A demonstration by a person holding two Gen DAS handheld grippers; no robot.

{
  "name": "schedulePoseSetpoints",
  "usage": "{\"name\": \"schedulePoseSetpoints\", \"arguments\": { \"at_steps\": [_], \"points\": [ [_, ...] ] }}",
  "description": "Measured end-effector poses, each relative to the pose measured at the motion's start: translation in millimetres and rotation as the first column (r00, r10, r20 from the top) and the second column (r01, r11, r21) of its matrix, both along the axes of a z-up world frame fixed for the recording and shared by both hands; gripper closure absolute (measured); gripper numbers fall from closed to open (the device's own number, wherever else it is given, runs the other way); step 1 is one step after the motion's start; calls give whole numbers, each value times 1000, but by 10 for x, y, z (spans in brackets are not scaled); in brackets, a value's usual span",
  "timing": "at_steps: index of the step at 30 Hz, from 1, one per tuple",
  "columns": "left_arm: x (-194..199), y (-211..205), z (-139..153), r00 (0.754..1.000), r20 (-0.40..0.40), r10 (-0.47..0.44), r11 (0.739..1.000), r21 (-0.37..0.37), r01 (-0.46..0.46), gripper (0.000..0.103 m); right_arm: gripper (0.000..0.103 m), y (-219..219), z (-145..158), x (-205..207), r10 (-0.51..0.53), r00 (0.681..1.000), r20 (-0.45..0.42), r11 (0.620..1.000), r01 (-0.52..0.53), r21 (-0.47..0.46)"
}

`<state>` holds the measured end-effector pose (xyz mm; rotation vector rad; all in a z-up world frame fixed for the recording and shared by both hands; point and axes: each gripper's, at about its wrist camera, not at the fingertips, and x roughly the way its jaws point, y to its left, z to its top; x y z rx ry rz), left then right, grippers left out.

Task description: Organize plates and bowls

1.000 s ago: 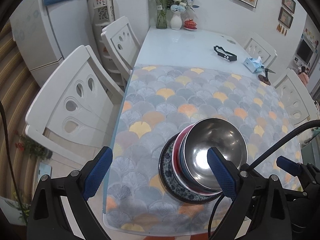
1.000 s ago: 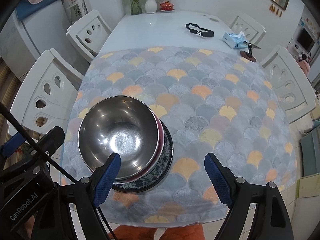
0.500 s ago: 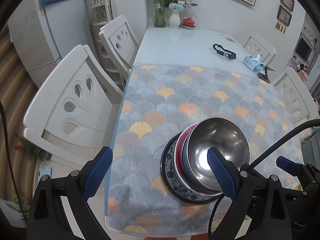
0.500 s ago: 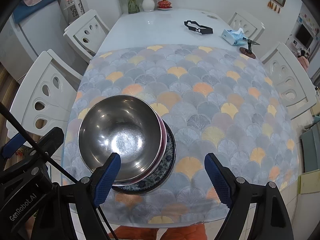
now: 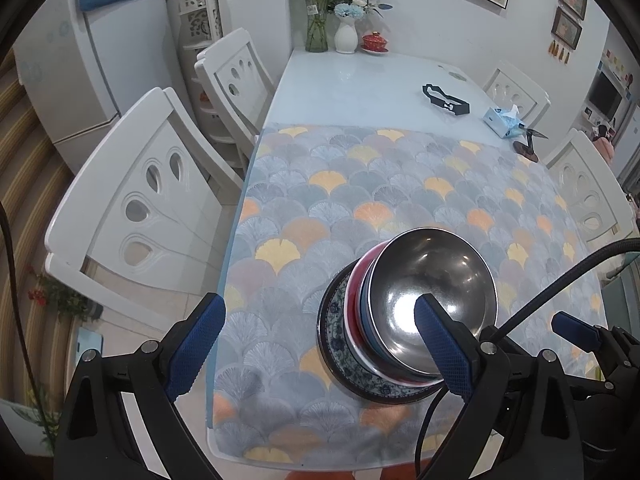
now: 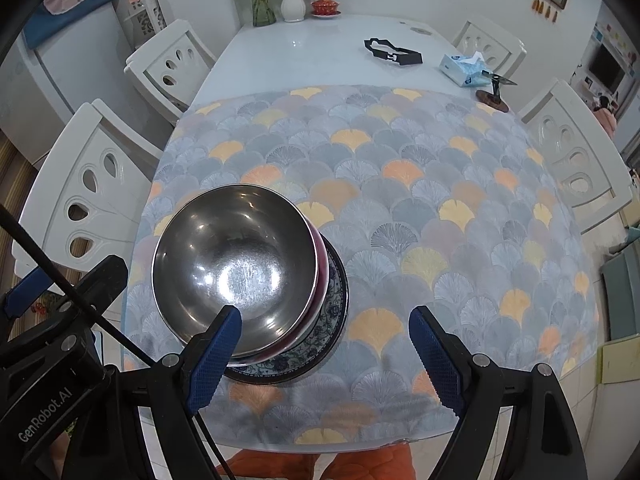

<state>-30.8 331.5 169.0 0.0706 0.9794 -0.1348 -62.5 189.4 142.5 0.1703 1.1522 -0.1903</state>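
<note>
A steel bowl (image 5: pixel 432 292) (image 6: pixel 236 260) sits on top of a stack near the table's front edge. Under it are a blue bowl (image 5: pixel 366 328), a red bowl (image 5: pixel 354 300) (image 6: pixel 323 264) and a blue-patterned plate (image 5: pixel 336 344) (image 6: pixel 320 344). My left gripper (image 5: pixel 320 344) is open and empty, held above and in front of the stack. My right gripper (image 6: pixel 324 350) is open and empty, above the stack's right side.
A patterned mat (image 6: pixel 420 200) covers the near half of the white table (image 6: pixel 320 48). Farther back lie a black strap (image 6: pixel 394 54), a tissue box (image 6: pixel 464 68), a small stand (image 6: pixel 494 92) and vases (image 6: pixel 292 4). White chairs (image 5: pixel 132 200) stand on both sides.
Both grippers have drawn back and up a little, so the stack and table look smaller. The stack has not moved. Both grippers stay open.
</note>
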Motion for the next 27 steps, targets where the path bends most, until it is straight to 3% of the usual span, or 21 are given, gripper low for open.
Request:
{"name": "schedulePoseSetpoints", "arguments": {
  "at_steps": [27],
  "points": [
    [-82,56,-31,1000,-22,-12,1000,-16,12,8,19,70,-20,-89,-2,1000,-2,1000,2,-1]
  ]
}}
